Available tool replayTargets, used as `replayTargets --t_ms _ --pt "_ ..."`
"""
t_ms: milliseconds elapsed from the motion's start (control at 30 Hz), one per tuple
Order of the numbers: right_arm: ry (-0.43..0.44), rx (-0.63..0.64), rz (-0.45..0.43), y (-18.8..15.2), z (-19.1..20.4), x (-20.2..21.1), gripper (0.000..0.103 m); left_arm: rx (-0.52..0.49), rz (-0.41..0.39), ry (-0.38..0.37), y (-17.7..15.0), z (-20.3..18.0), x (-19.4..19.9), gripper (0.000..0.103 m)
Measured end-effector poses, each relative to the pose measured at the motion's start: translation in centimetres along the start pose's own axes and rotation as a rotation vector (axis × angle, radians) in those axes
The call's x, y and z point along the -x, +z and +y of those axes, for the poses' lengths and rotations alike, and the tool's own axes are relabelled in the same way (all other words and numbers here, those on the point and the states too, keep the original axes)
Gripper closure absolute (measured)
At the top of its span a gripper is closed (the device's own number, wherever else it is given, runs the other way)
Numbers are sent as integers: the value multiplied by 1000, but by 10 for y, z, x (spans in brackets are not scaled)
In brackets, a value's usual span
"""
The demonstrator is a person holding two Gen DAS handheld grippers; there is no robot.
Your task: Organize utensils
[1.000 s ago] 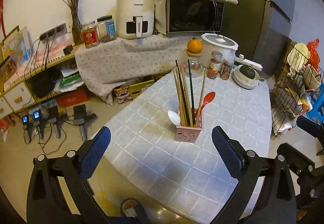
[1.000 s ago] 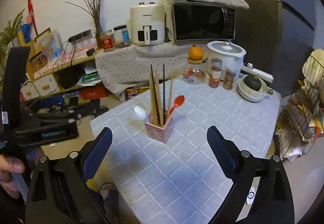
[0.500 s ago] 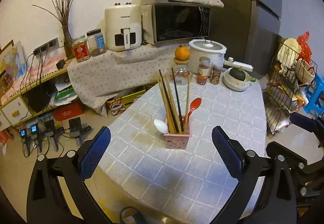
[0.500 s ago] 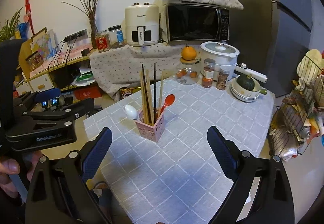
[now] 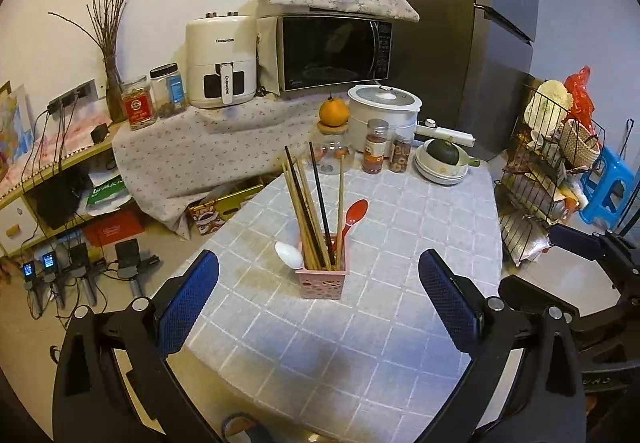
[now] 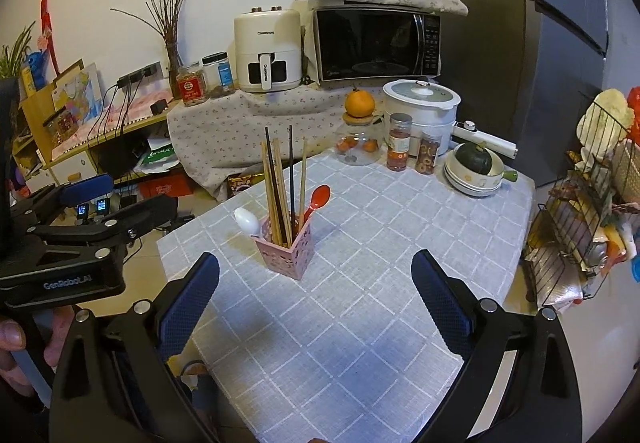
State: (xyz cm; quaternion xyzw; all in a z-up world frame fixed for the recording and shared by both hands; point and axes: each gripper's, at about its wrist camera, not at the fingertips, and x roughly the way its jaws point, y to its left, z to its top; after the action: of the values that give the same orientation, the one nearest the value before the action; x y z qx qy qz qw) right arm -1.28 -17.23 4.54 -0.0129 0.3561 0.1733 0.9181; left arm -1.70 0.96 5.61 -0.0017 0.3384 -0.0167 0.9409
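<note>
Pink perforated holder stands upright on the checked table. It contains wooden and black chopsticks, a red spoon leaning right, and a white spoon leaning left.

Both tongs have drawn back from the pink holder, gaping.

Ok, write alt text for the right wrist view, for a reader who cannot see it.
A pink utensil holder stands on a grey checked tablecloth, holding chopsticks, a white spoon and a red spoon. The open right gripper frames it from below, empty. A microwave and air fryer sit behind.
</note>
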Motion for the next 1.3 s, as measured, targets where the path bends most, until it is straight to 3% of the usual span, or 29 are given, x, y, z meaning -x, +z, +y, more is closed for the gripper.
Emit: replayTargets --t_ms 1300 --pt "7 9 5 -2 7 -3 9 6 42 1 -4 4 -5 7"
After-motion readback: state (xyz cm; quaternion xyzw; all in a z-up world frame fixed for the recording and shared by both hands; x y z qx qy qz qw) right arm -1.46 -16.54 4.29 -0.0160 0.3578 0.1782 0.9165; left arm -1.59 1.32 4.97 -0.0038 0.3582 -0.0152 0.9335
